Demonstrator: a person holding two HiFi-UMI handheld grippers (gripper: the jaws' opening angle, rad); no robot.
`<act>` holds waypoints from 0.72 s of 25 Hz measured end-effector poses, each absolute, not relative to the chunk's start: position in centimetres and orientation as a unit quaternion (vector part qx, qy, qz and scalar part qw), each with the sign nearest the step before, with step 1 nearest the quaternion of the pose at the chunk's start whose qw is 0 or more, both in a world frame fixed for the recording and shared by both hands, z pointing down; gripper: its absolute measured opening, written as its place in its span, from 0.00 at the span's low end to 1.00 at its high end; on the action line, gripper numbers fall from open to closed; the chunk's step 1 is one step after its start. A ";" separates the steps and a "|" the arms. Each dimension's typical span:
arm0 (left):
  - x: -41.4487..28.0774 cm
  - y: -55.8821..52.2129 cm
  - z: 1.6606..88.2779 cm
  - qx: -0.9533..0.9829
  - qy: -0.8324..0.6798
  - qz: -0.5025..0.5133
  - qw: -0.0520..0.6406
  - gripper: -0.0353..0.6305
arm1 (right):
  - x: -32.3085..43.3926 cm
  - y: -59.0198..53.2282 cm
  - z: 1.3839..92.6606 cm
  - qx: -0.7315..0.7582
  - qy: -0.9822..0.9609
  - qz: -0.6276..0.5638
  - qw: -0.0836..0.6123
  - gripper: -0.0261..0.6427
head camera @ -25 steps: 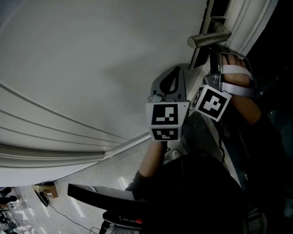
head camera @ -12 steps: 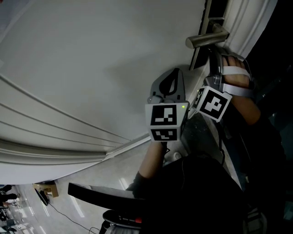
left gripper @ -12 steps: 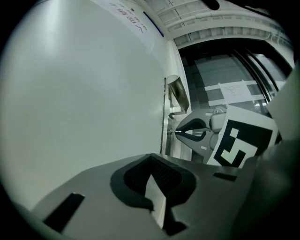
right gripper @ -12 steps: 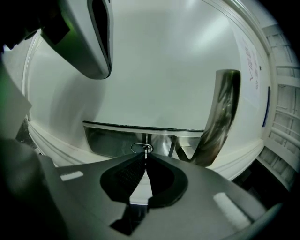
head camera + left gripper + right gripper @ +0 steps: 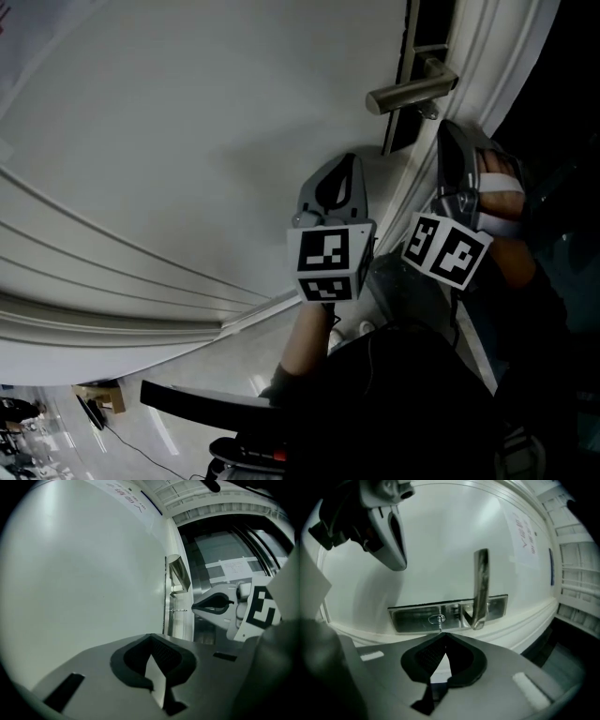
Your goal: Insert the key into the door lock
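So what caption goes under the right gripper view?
Small metal key in the shiny silver lock plate, beside the metal lever handle; right gripper shut and empty.

Left gripper (image 5: 353, 159) in pale grey moulded plastic, curved into a tapering loop around a black lining. Same build on the right gripper (image 5: 446, 136). Black pads (image 5: 162, 653) with fine ribbing inside the jaws, and small rectangular slots (image 5: 65, 692) in the flat grey faces. White marker cube (image 5: 328, 262) on each gripper, printed with black square patterns. White straps (image 5: 500, 179) at the right gripper's handle. Dark, near-black clothing (image 5: 412, 403) over the torso.
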State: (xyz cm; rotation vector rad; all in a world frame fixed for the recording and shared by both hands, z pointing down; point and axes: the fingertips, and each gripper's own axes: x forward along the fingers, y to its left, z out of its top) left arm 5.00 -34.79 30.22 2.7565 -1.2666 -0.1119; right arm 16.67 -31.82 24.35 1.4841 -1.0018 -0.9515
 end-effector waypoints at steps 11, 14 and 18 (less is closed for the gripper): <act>6.2 -32.9 30.2 0.908 -0.416 -0.023 0.042 0.05 | 18.3 -29.5 25.1 0.743 -0.612 -0.158 0.221 0.04; 6.6 -32.5 30.5 0.909 -0.414 -0.019 0.042 0.05 | 18.0 -29.5 26.3 0.733 -0.661 -0.080 0.138 0.04; 6.9 -32.0 30.8 0.908 -0.416 -0.017 0.043 0.05 | 17.1 -29.2 26.7 0.702 -0.709 -0.025 0.059 0.04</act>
